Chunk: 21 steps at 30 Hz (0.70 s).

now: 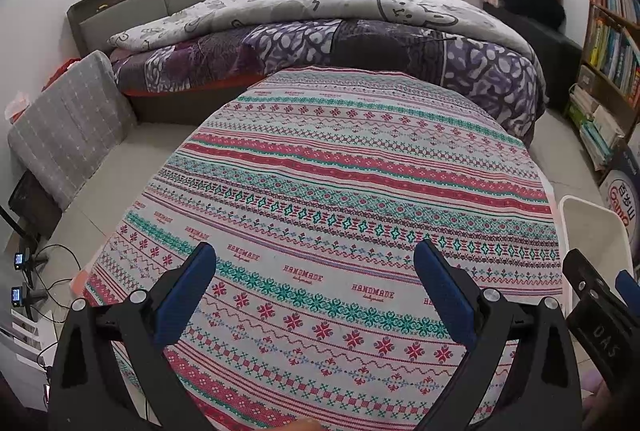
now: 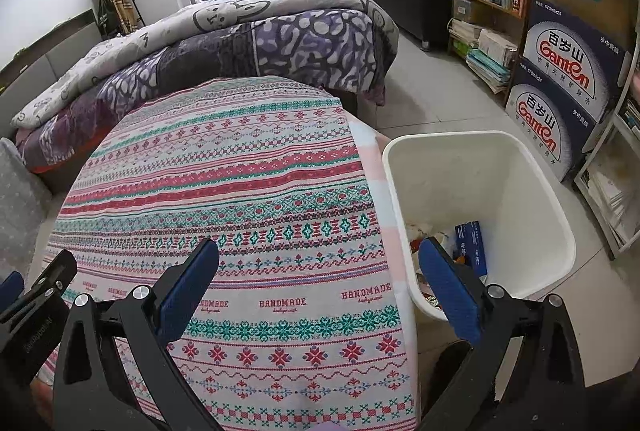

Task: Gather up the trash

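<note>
Right gripper [image 2: 318,263] open, white bin [image 2: 480,147] holding mixed trash [image 2: 468,243]

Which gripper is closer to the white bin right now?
Right. The right gripper has one finger overlapping the white bin rim; the left gripper sits over the tablecloth, farther from it.

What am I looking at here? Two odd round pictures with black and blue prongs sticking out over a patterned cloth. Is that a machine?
No machine: a person holds a two-finger gripper in each hand, each with a wide-angle camera looking along its fingers. One picture is from the left gripper, the other from the right gripper. Both are open and hold nothing. Below them lies a table under a patterned tablecloth, with nothing visible on it. Beside it stands a white bin with some trash inside.
</note>
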Motion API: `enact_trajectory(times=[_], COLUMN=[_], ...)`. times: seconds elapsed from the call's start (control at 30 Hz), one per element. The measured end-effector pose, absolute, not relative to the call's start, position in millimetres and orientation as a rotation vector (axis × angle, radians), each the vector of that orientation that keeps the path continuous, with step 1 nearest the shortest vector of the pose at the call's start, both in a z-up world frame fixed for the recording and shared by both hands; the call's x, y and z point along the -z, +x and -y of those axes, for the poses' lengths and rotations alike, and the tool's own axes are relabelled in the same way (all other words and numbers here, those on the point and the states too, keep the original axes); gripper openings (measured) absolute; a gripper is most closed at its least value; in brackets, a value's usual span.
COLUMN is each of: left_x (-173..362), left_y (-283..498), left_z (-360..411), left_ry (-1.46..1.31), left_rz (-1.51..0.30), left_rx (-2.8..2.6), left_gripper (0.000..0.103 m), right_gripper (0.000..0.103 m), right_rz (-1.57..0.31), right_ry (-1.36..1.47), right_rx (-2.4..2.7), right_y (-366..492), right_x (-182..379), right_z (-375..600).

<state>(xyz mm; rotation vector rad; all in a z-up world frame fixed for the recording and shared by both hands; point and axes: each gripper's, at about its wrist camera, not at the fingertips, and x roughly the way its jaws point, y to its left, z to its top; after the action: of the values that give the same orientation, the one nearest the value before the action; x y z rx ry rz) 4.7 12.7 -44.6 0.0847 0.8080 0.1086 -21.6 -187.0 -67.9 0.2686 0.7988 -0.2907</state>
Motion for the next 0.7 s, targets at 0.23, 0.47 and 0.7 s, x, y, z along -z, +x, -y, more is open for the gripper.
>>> enact_trajectory(times=[0.23, 0.47, 0.7], left_x=[42.5, 43.2, 43.0], left_y=[3.8, 3.9, 4.5], left_z=[-15.3, -14.2, -13.6], left_ry=[0.074, 0.074, 0.066], left_rz=[-0.807, -0.809, -0.809], left_rx=[-0.105, -0.094, -0.078], left_gripper=[0.096, 0.096, 0.096], right_gripper=[0.096, 0.096, 0.096], right_rz=[-0.8, -0.799, -0.794], right_ry=[0.267, 0.278, 0.29], right_rx=[0.285, 0.274, 0.26], right_y=[-20.8, -19.7, -20.0], right_x=[67.7, 66.8, 65.7], right_z=[184.4, 181.6, 181.0])
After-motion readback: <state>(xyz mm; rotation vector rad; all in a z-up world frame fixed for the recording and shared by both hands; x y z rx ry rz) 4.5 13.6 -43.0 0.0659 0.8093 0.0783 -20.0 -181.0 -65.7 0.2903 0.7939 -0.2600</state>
